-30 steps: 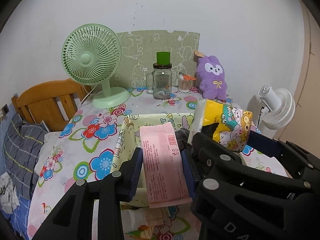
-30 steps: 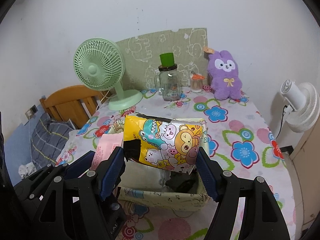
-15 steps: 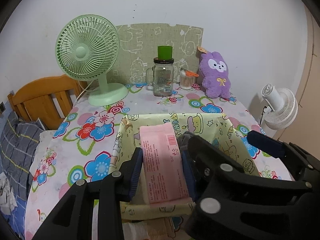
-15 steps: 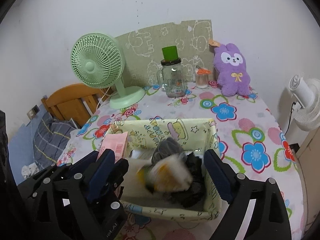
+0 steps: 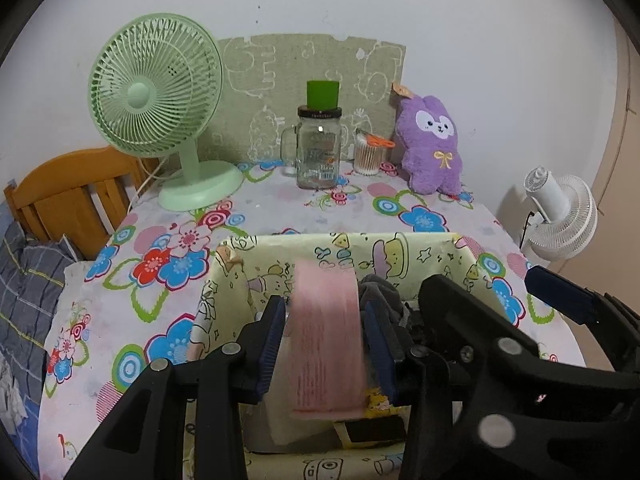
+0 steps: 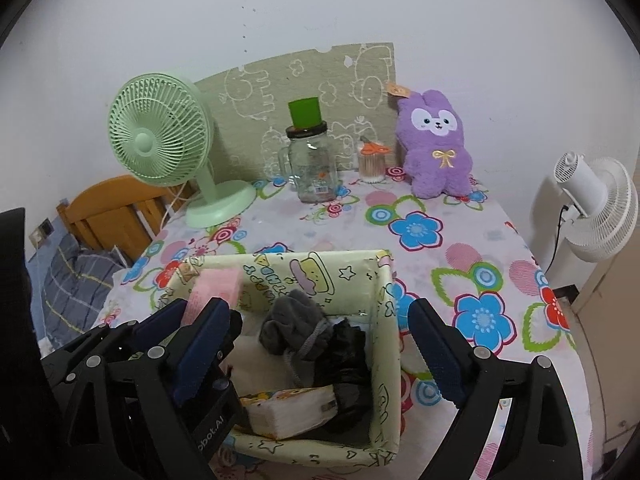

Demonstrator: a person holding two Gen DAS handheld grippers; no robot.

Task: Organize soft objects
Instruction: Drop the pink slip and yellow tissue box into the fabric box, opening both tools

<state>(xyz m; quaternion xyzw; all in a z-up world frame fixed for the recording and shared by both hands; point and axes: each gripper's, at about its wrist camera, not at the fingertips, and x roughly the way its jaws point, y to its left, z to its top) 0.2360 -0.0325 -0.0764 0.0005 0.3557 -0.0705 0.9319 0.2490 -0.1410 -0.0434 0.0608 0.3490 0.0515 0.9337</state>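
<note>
The left gripper (image 5: 325, 342) hangs over the left side of the patterned fabric box (image 6: 384, 296), its blue pads parted just wider than the pink tissue pack (image 5: 326, 340) between them; the pack is blurred, so whether it is gripped or already slipping free I cannot tell. The right gripper (image 6: 320, 344) is spread wide over the same box and holds nothing. Inside the box lie a yellow cartoon tissue pack (image 6: 288, 410), grey socks (image 6: 294, 330) and a dark bundle (image 6: 348, 360). The risk, as I judge it: the pink pack could catch the box's left wall (it is soft fabric) and tip outside, or land propped upright on the contents.
</note>
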